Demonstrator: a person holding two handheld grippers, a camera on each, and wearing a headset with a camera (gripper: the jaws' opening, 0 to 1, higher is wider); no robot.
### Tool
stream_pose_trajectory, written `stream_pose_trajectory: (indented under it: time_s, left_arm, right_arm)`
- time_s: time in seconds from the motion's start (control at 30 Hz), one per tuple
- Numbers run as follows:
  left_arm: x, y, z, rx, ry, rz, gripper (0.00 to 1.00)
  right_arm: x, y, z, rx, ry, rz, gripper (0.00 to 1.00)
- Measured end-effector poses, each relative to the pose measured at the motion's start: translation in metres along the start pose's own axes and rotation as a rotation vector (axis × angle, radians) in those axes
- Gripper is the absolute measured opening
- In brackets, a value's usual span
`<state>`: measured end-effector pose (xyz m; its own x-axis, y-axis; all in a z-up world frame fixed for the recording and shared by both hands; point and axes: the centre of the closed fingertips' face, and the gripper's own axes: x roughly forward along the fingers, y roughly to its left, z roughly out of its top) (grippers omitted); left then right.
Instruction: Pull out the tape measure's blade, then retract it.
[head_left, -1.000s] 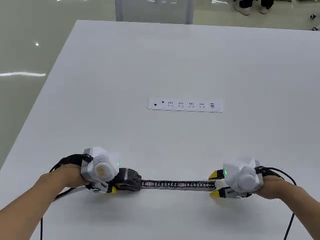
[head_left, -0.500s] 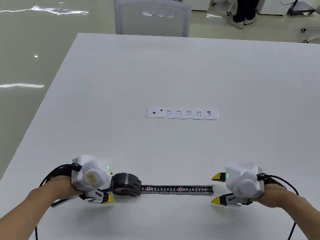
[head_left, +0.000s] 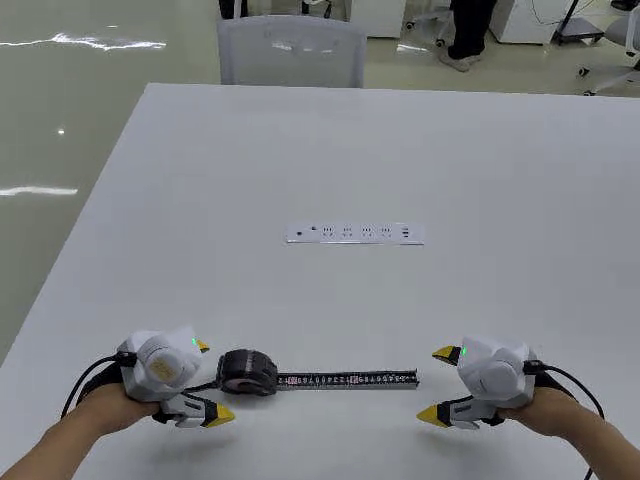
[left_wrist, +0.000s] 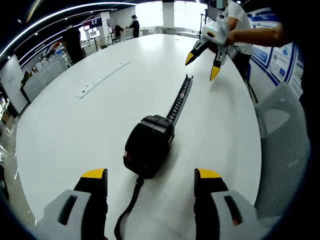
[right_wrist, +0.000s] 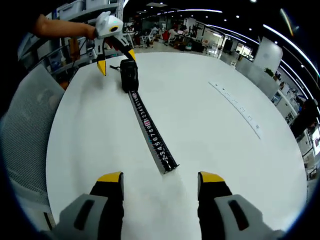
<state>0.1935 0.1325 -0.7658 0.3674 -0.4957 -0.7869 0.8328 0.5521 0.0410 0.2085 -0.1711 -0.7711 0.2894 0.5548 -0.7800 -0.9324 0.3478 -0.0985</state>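
taking stock of your bench, item by item.

item: wide white table top (head_left: 300, 150), bearing all that follows.

item: black rounded tape measure case (head_left: 248, 371), lying on the table near the front edge, towards your left side.

item: long dark numbered blade (head_left: 348, 379), drawn out of the case and lying flat on the table, running straight towards your right. its hooked end rests free on the surface.

item: thin black cord (left_wrist: 129, 205), trailing from the back of the case towards you.

item: your left gripper (head_left: 212, 380), white body, yellow-tipped jaws. jaws spread wide, clasping nothing. the case sits between the two tips, with a gap on either side.

item: your right gripper (head_left: 438, 384), same make. jaws spread wide, clasping nothing. the blade's hooked end lies just ahead of the tips, apart from both.

item: flat white power strip (head_left: 354, 234) with a row of sockets, at the middle of the table, well apart from the tape measure.

item: pale grey chair (head_left: 290, 50), at the table's far edge.
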Motion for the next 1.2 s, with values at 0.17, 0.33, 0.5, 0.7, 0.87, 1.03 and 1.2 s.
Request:
stream_pose_trajectory:
  time_s: [0.17,0.33,0.5,0.7,0.87,1.03,1.2]
  left_arm:
    - [-0.005,-0.009,0.002,-0.053,-0.032,0.014,0.72]
    - [-0.008,-0.016,0.005,-0.119,-0.094,0.046,0.77]
    - [-0.019,-0.028,0.012,-0.149,-0.117,0.079,0.79]
    - [-0.034,-0.037,0.022,-0.186,-0.158,0.126,0.83]
    - [-0.045,-0.042,0.026,-0.235,-0.196,0.159,0.84]
    - [-0.051,-0.042,0.019,-0.258,-0.226,0.178,0.86]
    - [-0.054,-0.046,0.018,-0.269,-0.232,0.191,0.94]
  right_arm:
    - [-0.005,0.008,0.000,0.073,-0.021,-0.037,0.66]
    - [-0.011,0.010,0.002,0.134,-0.063,-0.081,0.73]
    - [-0.016,0.013,0.002,0.162,-0.089,-0.106,0.77]
    - [-0.022,0.018,0.008,0.195,-0.119,-0.136,0.80]
    - [-0.025,0.024,0.010,0.224,-0.137,-0.151,0.81]
    - [-0.034,0.035,0.018,0.243,-0.153,-0.167,0.82]
    - [-0.038,0.044,0.022,0.261,-0.170,-0.179,0.83]
